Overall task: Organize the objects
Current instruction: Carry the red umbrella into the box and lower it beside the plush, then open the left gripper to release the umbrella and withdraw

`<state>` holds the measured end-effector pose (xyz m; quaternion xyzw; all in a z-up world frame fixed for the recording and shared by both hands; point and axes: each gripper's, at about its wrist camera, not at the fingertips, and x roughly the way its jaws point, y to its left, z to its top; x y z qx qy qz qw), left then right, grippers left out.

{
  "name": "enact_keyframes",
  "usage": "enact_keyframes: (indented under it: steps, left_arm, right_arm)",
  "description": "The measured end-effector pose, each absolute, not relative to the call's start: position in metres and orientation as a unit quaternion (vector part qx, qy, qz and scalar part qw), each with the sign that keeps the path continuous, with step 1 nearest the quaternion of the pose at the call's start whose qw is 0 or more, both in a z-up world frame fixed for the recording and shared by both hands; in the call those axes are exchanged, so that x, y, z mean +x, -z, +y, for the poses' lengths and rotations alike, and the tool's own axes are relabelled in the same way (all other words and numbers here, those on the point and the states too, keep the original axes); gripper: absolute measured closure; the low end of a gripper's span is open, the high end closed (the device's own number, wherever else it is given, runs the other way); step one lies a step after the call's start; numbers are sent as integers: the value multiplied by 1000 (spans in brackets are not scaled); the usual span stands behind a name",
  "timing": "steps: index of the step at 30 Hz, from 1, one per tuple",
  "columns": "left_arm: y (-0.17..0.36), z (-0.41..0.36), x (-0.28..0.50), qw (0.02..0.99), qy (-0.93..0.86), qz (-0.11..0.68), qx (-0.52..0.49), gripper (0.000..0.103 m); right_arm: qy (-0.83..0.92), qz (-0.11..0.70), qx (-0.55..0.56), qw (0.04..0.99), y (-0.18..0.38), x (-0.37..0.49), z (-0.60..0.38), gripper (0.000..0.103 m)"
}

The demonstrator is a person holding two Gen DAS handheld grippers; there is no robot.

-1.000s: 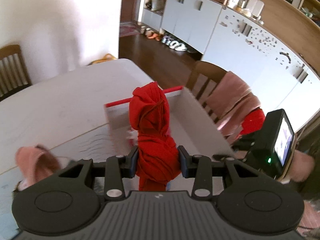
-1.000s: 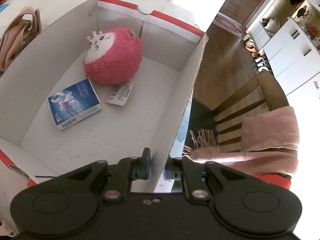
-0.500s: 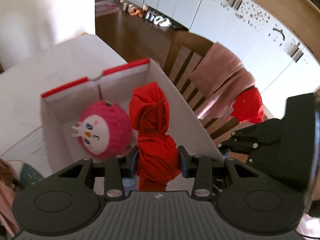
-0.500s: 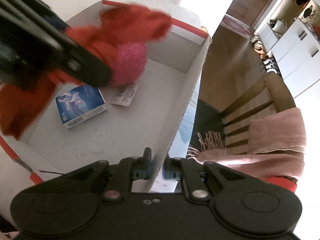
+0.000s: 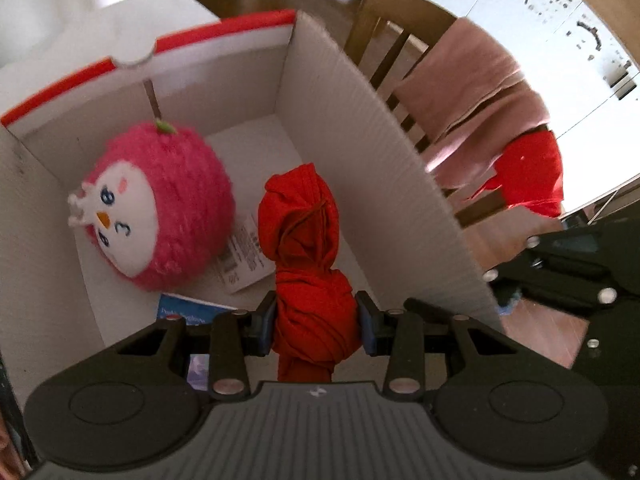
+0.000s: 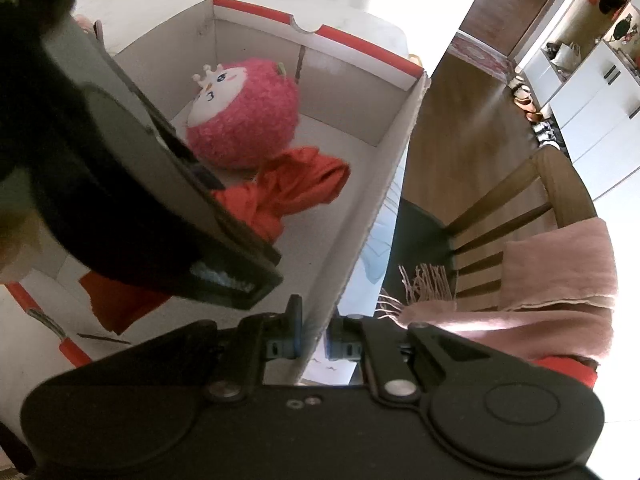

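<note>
My left gripper (image 5: 316, 326) is shut on a knotted red cloth (image 5: 306, 252) and holds it down inside the white cardboard box (image 5: 380, 152) with a red rim. In the right wrist view the red cloth (image 6: 296, 188) hangs from the left gripper's body (image 6: 132, 184) just above the box floor, beside the pink plush ball (image 6: 244, 114). My right gripper (image 6: 314, 334) is shut on the box's right wall (image 6: 376, 208), one pad on each side. The pink plush (image 5: 160, 208) with a crowned face, a paper tag (image 5: 244, 256) and a blue packet (image 5: 188, 312) lie in the box.
A wooden chair (image 6: 516, 200) draped with a pink scarf (image 6: 560, 276) and something red (image 5: 532, 176) stands right of the box. White cabinets (image 6: 592, 100) and shoes line the far wall across the dark wood floor. The box rests on a white table (image 6: 160, 4).
The left gripper has carried the red cloth from above the table down into the box, close to the plush. The right gripper has stayed clamped on the box wall.
</note>
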<state>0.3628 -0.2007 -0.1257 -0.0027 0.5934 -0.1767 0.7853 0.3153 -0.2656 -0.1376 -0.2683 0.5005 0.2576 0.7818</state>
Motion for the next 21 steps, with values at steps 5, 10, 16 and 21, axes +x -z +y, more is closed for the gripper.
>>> enact_keyframes:
  steps: [5, 10, 16, 21]
  left_arm:
    - [134, -201, 365, 780, 169, 602, 2, 63]
    - [139, -197, 363, 780, 164, 604, 6, 47]
    - [128, -187, 357, 791, 168, 588, -4, 33]
    - [109, -176, 347, 805, 174, 568, -9, 33]
  right_arm:
    - [-260, 499, -271, 781, 137, 314, -265, 95]
    - [-260, 500, -271, 780, 137, 313, -265, 95]
    - [-259, 501, -269, 781, 135, 312, -265, 95]
    - [-256, 502, -265, 782, 134, 313, -264, 94]
